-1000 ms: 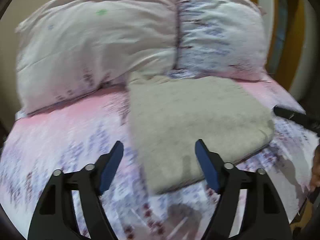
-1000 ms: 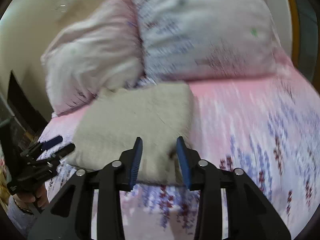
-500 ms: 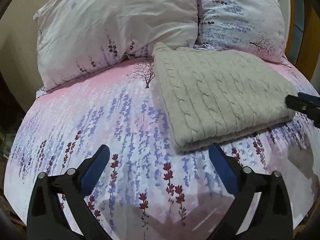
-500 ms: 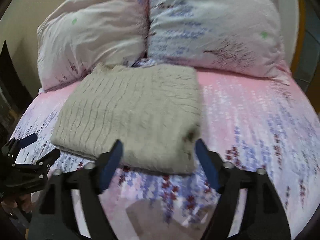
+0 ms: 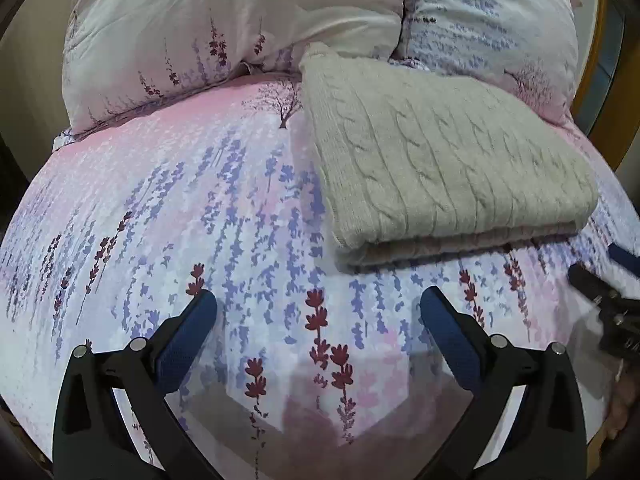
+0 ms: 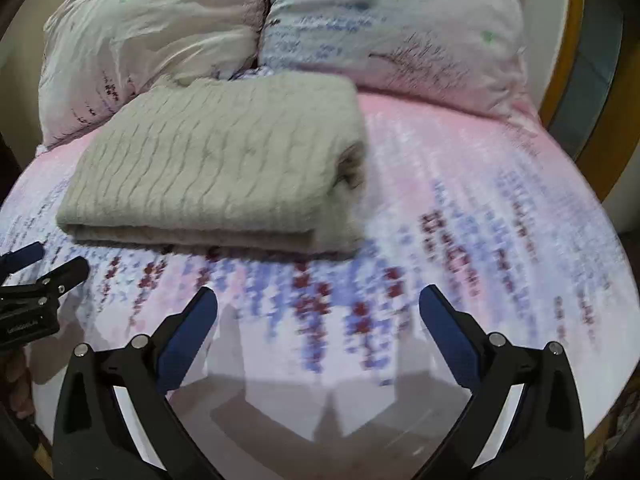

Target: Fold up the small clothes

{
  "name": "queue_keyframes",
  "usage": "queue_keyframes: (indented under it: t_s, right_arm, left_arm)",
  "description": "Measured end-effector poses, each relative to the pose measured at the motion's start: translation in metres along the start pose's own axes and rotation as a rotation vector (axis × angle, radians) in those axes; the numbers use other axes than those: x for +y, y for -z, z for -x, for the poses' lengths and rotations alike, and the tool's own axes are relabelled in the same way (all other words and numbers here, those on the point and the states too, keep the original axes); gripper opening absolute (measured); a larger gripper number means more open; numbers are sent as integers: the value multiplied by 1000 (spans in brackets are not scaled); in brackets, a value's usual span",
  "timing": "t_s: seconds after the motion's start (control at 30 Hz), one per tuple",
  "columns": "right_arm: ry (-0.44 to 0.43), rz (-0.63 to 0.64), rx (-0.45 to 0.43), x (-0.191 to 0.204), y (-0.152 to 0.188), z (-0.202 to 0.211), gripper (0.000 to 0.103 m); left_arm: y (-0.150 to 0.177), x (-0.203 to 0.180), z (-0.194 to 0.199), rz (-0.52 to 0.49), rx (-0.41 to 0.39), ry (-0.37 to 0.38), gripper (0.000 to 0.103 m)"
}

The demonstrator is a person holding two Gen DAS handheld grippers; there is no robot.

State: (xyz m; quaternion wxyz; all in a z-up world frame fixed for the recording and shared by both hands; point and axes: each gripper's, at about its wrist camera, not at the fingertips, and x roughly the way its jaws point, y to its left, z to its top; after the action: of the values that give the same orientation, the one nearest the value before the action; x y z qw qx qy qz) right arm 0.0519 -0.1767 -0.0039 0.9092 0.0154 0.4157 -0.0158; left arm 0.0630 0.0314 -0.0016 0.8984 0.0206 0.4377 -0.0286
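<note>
A beige cable-knit sweater (image 5: pixel 436 168) lies folded in a flat rectangle on the floral bedsheet (image 5: pixel 200 208), its far edge against the pillows. It also shows in the right wrist view (image 6: pixel 216 168). My left gripper (image 5: pixel 318 320) is open and empty, held back from the sweater's near edge. My right gripper (image 6: pixel 318 320) is open and empty, also back from the near edge. The right gripper's tips show at the right edge of the left wrist view (image 5: pixel 604 276). The left gripper's tips show at the left edge of the right wrist view (image 6: pixel 44 268).
Two floral pillows (image 5: pixel 224 28) (image 5: pixel 492 24) stand side by side at the head of the bed, behind the sweater. A wooden frame (image 6: pixel 568 40) curves along the bed's right side. Bare sheet (image 6: pixel 500 216) lies right of the sweater.
Both grippers pulled back from the sweater toward the foot of the bed. The right gripper opened wide from nearly closed. The sweater stayed folded in place.
</note>
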Motion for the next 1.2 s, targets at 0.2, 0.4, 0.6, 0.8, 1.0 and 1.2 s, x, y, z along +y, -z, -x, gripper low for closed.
queue_keyframes:
  t_s: [0.2, 0.4, 0.6, 0.8, 1.0, 1.2]
  right_arm:
    - [5, 30, 30, 14, 3, -3, 101]
    - [-24, 5, 36, 12, 5, -4, 101]
    - [-18, -5, 33, 12, 6, -4, 101]
    - [-19, -4, 33, 12, 6, -4, 101]
    - [-21, -2, 33, 11, 6, -4, 101]
    - [-21, -1, 33, 11, 6, -4, 101]
  left_arm:
    - [0, -3, -2, -32, 1, -2, 102]
    - [1, -3, -1, -37, 0, 0, 102]
    - [1, -3, -1, -37, 0, -1, 102]
    - [1, -3, -1, -37, 0, -1, 102]
    - [1, -3, -1, -37, 0, -1, 102]
    - [1, -3, -1, -36, 0, -1, 102]
